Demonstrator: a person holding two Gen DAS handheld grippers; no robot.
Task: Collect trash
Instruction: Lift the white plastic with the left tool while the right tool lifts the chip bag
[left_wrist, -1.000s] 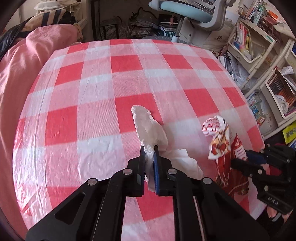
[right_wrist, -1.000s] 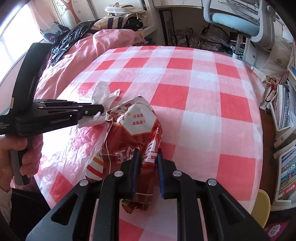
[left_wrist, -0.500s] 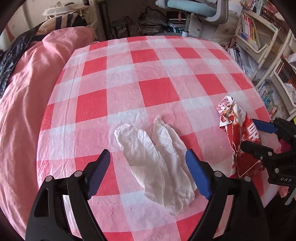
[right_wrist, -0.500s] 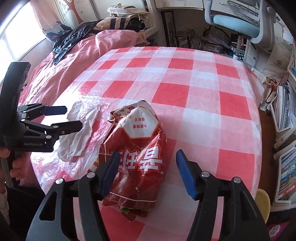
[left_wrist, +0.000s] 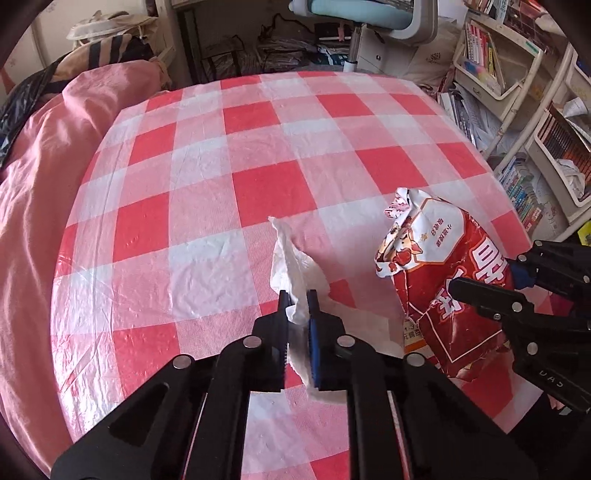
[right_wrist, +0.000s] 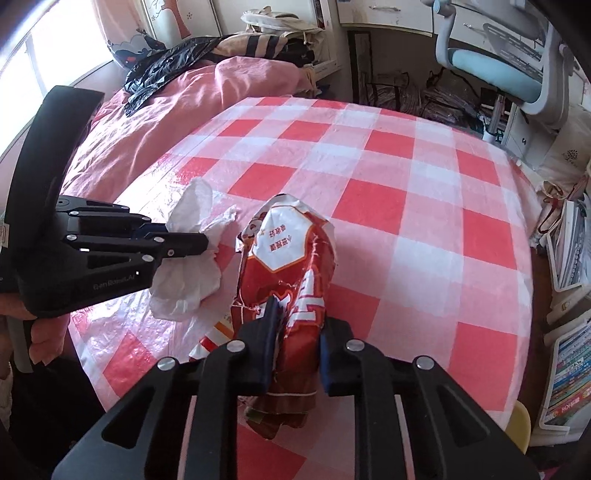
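Observation:
A crumpled white tissue (left_wrist: 291, 254) is lifted off the red-and-white checked tablecloth (left_wrist: 207, 206). My left gripper (left_wrist: 297, 295) has its jaws closing on it, pads pressing its middle. In the right wrist view the left gripper (right_wrist: 205, 242) reaches in from the left with the tissue (right_wrist: 192, 277) hanging from it. A torn red snack bag (right_wrist: 291, 251) stands tilted beside the tissue. My right gripper (right_wrist: 299, 321) has its jaws closing on the bag's lower half, which they squeeze. In the left wrist view the right gripper (left_wrist: 484, 277) holds the bag (left_wrist: 436, 258) at the right.
Pink bedding (left_wrist: 33, 177) borders the table's left side, with a black plastic bag (right_wrist: 166, 62) on it. A blue office chair (right_wrist: 495, 55) stands behind the table. Shelves of books (left_wrist: 554, 147) line the right. A hand (right_wrist: 40, 339) grips the left gripper's handle.
Both grippers opened wide and dropped the tissue and the bag flat on the cloth. They have since closed on them again and lifted them.

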